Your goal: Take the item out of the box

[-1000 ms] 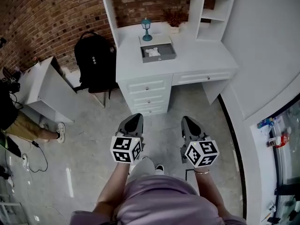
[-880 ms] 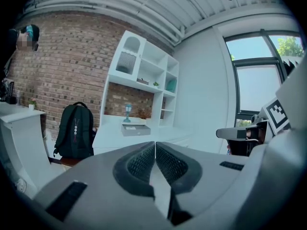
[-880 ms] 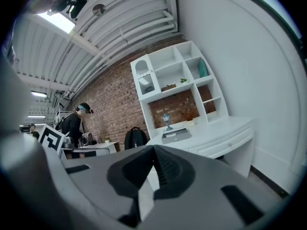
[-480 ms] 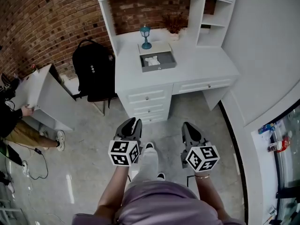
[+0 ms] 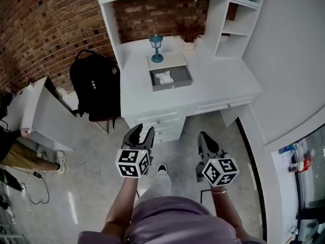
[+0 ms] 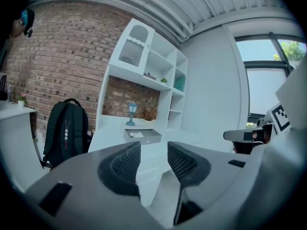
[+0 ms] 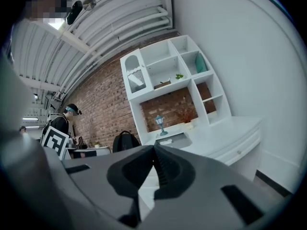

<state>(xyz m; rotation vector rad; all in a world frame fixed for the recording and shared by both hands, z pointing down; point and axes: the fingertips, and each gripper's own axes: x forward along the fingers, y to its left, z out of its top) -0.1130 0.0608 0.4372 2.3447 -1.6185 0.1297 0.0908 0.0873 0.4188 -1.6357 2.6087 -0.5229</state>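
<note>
An open grey box [image 5: 171, 79] sits on the white desk [image 5: 218, 75], with a crumpled white item [image 5: 165, 77] inside it. The same box [image 6: 144, 136] and item [image 6: 135, 134] show far ahead in the left gripper view, and the box [image 7: 171, 140] shows in the right gripper view. My left gripper [image 5: 141, 135] is held in front of the desk drawers; its jaws have just been opening and nothing is between them. To its right, my right gripper [image 5: 204, 139] is shut and empty. Both grippers are well short of the box.
A small blue lamp [image 5: 156, 47] stands just behind the box. A dried plant [image 5: 189, 33] sits in the desk's alcove, under white shelves [image 5: 238, 14]. A black backpack [image 5: 95, 88] rests on a chair left of the desk. A person [image 5: 15, 151] holds a white panel [image 5: 43, 113] at far left.
Both grippers have come closer to the desk. The left gripper's jaws, shut a second ago, now stand apart. The person at left has lifted the white panel.
</note>
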